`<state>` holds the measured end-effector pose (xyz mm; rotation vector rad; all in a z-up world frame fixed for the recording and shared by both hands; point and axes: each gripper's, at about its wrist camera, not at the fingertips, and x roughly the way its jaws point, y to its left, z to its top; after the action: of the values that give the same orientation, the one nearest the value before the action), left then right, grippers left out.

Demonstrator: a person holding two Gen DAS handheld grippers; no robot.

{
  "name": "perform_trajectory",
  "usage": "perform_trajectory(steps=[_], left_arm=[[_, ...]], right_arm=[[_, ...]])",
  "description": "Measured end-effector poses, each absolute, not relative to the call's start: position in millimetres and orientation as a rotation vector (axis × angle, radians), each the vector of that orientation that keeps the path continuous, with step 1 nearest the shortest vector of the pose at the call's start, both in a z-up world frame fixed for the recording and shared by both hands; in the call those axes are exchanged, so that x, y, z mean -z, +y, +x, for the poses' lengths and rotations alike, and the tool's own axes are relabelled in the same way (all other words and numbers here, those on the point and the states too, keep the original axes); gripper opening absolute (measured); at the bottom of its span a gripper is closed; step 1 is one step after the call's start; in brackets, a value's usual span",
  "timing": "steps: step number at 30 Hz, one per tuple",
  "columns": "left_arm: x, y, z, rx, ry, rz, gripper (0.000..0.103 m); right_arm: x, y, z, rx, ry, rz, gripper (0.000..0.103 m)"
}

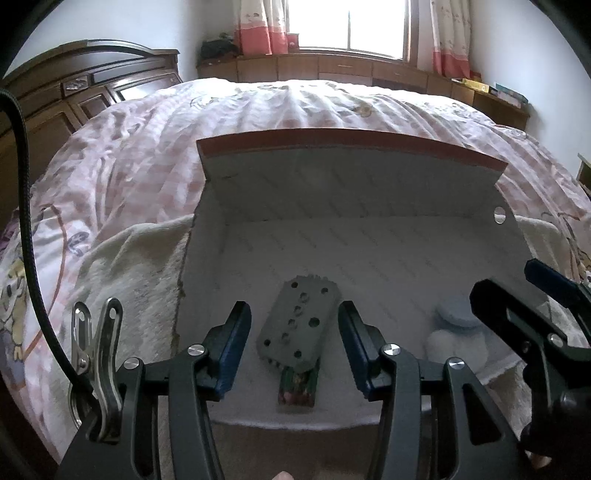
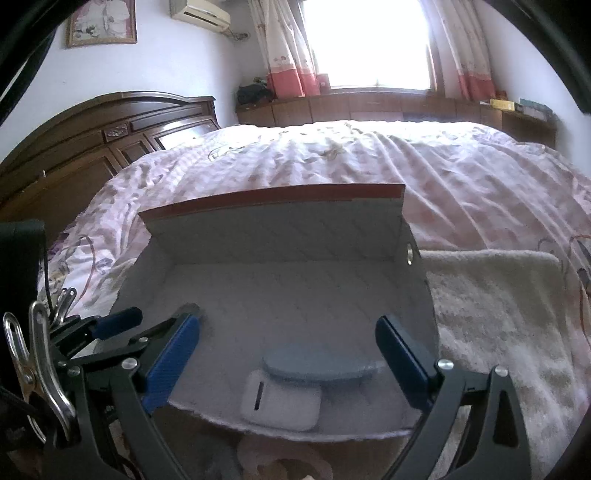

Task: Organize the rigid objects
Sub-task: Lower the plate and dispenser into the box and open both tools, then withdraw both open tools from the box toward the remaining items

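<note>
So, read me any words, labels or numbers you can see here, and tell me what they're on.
None can be read.
Small colourful packet in the box: print too blurred.
Books on the far shelf: covers too small.
Framed picture on the wall: no legible text.

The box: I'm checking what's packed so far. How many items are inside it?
4. A grey block with holes lies at the box's left, on a patterned bar. A blue-grey disc sits right, overlapping a white case. More may be hidden beneath.
</note>
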<state>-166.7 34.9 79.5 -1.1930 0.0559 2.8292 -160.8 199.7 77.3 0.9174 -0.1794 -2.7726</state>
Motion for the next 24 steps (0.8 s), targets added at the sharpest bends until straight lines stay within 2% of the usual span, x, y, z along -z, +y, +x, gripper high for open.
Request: perform_trajectory(steps=[24], left_arm=[[-88, 23, -112, -2.799, 0.07, -1.221, 0.05]], right_arm=[[-82, 214, -106, 2.757, -0.225, 0.986, 0.098]])
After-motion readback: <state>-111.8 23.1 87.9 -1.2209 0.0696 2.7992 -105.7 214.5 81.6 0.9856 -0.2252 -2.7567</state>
